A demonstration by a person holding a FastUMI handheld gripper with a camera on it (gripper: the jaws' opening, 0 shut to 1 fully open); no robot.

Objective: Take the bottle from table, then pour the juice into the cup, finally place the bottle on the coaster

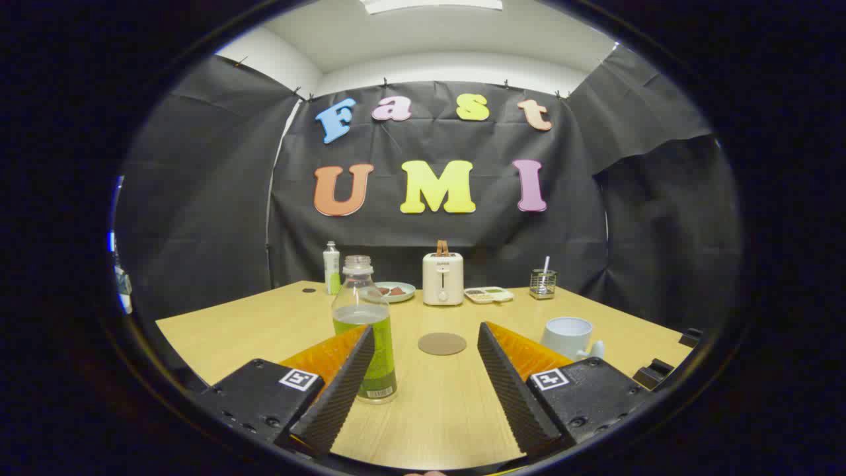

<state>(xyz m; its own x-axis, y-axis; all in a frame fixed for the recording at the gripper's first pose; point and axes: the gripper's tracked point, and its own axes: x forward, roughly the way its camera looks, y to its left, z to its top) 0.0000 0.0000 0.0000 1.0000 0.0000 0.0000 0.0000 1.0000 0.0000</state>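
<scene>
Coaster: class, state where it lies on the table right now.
In the gripper view the coaster lies flat on the table, ahead of the open fingers, between the bottle and the cup, nearer than the toaster.

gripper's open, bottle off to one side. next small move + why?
Probably slide the hand-held gripper sideways toward the bottle until it sits between the fingers, then close. Its fingers stand wide apart and hold nothing; the uncapped bottle stands upright on the table against the left finger, not centred in the gap. The coaster lies ahead between the fingers, the cup beyond the right one.
</scene>
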